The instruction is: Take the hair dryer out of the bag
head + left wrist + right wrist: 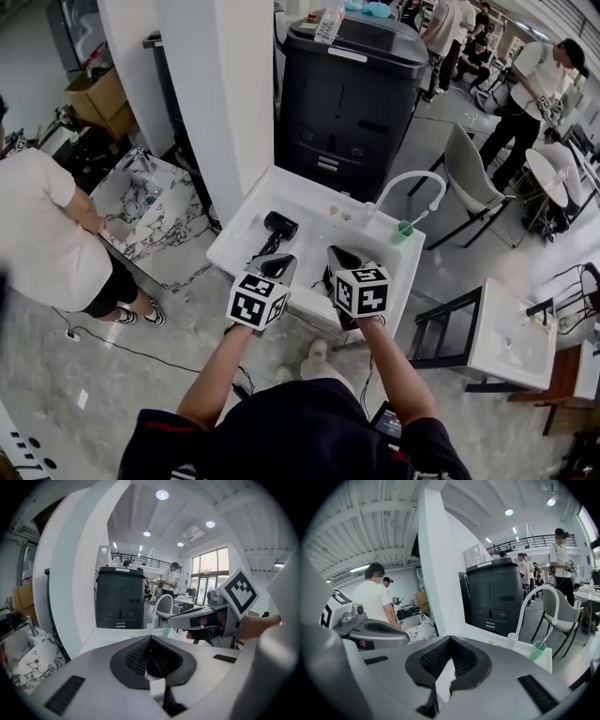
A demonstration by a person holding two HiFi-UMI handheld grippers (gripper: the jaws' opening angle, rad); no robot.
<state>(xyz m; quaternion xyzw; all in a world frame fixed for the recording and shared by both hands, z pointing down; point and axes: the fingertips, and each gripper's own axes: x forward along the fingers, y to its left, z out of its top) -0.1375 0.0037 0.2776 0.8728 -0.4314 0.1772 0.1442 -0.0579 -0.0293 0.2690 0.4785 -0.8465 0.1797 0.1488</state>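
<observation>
Both tongs are fully closed and empty: the left tongs [277, 266] and right tongs [339, 256] hang side by side over the near edge of a white desk [298, 194]. A black hair dryer [278, 226] lies on the desk towards its left edge, just beyond the left tongs.

Black hair dryer [277, 228] found out in the open, lying flat on white counter [309, 202]. Positioned left of the counter's middle, toward 9 o'clock in the head view. Chunky barrel end farthest from the camera, angled to roughly 1 o'clock. Slimmer handle running down toward 7 o'clock, ending near the counter's front edge. Casing dark and matte throughout. Contact at the handle's lower end not determinable.
</observation>
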